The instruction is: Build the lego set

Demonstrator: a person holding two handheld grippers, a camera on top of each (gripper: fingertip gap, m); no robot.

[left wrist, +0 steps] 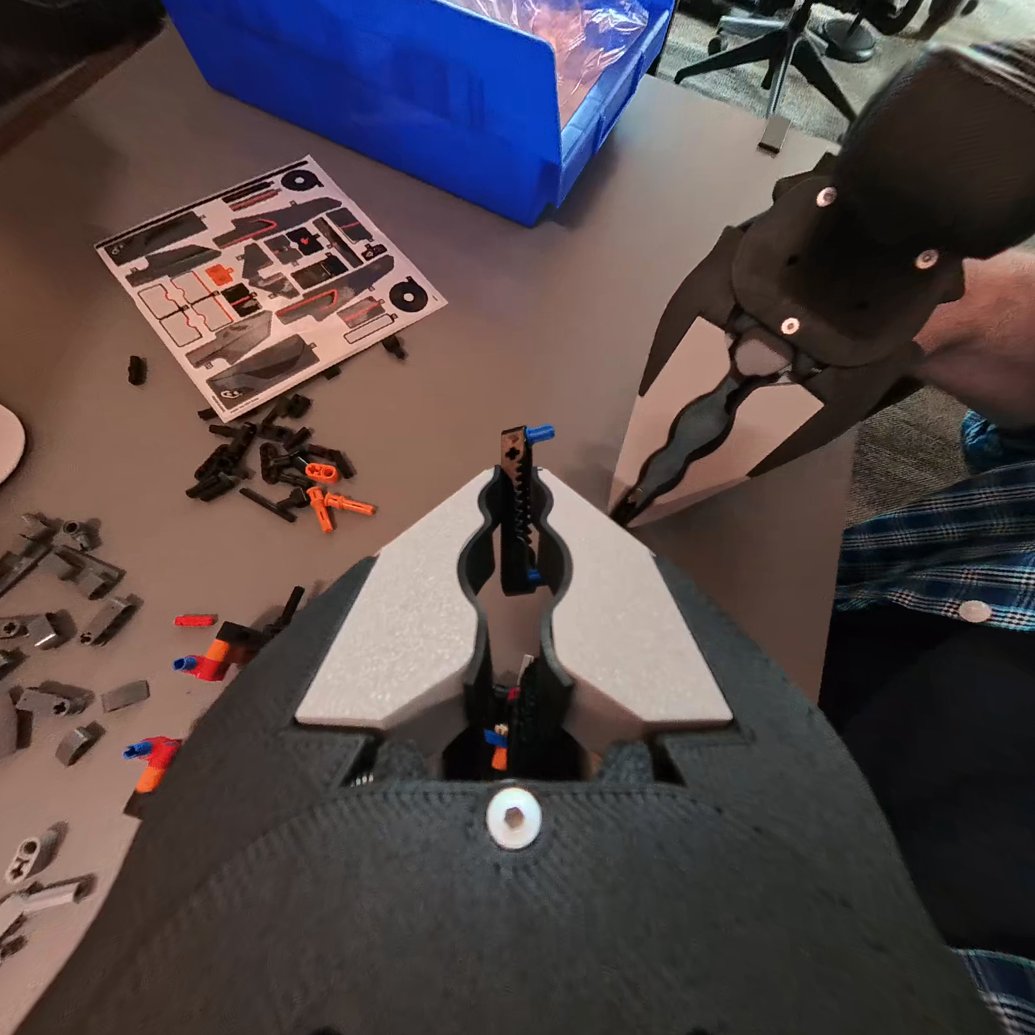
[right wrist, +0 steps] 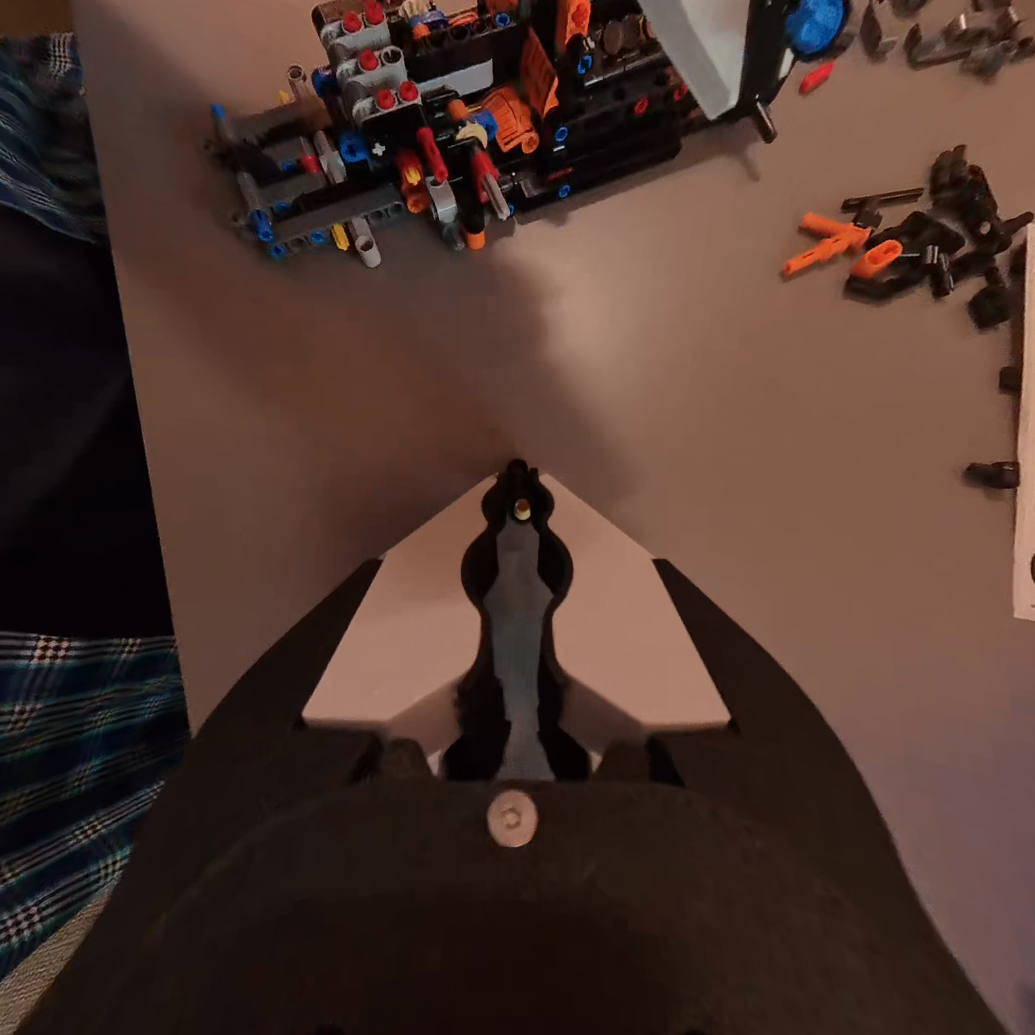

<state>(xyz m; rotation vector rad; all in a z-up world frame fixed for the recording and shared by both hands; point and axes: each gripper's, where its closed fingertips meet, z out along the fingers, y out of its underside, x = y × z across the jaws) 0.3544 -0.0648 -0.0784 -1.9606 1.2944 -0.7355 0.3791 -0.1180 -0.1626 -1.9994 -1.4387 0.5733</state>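
On the grey desk (right wrist: 700, 392) the half-built model (right wrist: 448, 129) sits by the near edge. The left gripper (left wrist: 515, 476), held level above it, pinches an upright black toothed bar (left wrist: 518, 515). The right gripper (right wrist: 518, 476), tips down near the desk's corner, is closed on a small black piece (right wrist: 517, 468).

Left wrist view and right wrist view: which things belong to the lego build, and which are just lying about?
In the job:
- left tongs gripping black toothed piece
- right tongs pinching small pin
- partly built model
- loose black pieces
- sticker sheet

Lying about:
- blue bin
- office chair
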